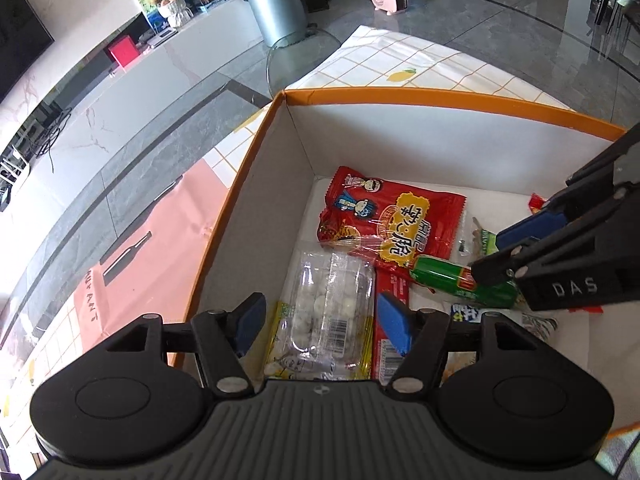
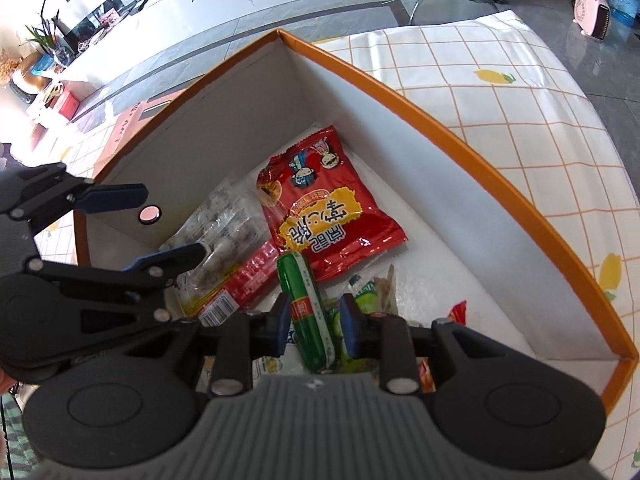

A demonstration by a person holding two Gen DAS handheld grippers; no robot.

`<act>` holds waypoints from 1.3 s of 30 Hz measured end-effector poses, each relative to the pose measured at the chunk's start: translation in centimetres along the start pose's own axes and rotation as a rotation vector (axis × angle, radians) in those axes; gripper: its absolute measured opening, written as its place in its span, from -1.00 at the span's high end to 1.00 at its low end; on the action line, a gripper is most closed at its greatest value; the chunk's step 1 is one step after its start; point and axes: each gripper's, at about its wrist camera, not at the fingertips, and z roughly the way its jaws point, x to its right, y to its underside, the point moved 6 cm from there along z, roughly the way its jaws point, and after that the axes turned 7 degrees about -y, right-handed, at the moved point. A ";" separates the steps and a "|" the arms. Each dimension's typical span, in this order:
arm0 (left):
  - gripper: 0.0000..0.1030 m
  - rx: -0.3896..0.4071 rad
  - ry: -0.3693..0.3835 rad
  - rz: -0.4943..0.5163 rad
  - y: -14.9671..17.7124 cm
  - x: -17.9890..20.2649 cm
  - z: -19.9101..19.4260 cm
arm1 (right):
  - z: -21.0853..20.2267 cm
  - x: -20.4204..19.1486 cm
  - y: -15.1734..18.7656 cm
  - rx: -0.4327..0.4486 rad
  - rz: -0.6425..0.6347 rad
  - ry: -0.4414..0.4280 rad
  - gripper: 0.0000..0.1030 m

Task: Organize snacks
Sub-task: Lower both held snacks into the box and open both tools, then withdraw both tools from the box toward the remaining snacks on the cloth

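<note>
Both claws hang over the orange-rimmed box (image 1: 440, 98) on the bench w/ the checked lemon-print cloth (image 2: 500, 92). Left claw (image 1: 322, 322) spread wide, nothing gripped; a clear tray of white candy balls (image 1: 328, 312) lies in the box right under it. Right claw (image 2: 316, 326) narrow, blue pads either side of the green sausage stick (image 2: 306, 304); can't tell if they still press it. Red noodle-snack bag (image 1: 384, 220) sits toward the far corner, long red pack (image 2: 248, 276) beside the tray.

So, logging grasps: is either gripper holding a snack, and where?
Left gripper holds nothing, jaws open. Whether the right gripper still grips the green sausage at mid-length cannot be told.
</note>
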 end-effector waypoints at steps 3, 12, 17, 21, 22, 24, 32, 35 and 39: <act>-0.46 0.014 -0.011 0.001 0.3 -0.1 -1.6 | -1.1 -0.5 0.6 0.007 -0.011 0.008 0.52; -0.47 0.117 -0.051 -0.070 2.5 -1.4 -8.5 | -7.1 -3.4 3.6 0.123 -0.079 0.027 0.52; -0.54 0.178 -0.089 -0.124 5.7 -1.7 -12.2 | -10.5 -5.5 6.7 0.237 -0.129 0.010 0.36; -0.54 0.194 -0.122 -0.210 9.2 -2.3 -13.7 | -12.4 -7.1 9.5 0.325 -0.146 0.003 0.25; -0.54 0.197 -0.130 -0.235 10.2 -2.5 -13.9 | -12.6 -7.6 10.2 0.344 -0.144 -0.006 0.24; -0.54 0.200 -0.142 -0.287 12.2 -3.0 -14.4 | -12.7 -8.5 11.6 0.373 -0.136 -0.031 0.24; -0.55 0.197 -0.174 -0.466 19.0 -5.1 -15.0 | -10.5 -12.9 16.3 0.449 -0.159 -0.085 0.19; -0.55 0.192 -0.179 -0.522 21.4 -5.9 -14.9 | -9.1 -13.9 17.6 0.457 -0.147 -0.069 0.15; -0.55 0.175 -0.183 -0.578 24.1 -6.8 -14.2 | -7.2 -14.9 18.9 0.448 -0.147 -0.061 0.14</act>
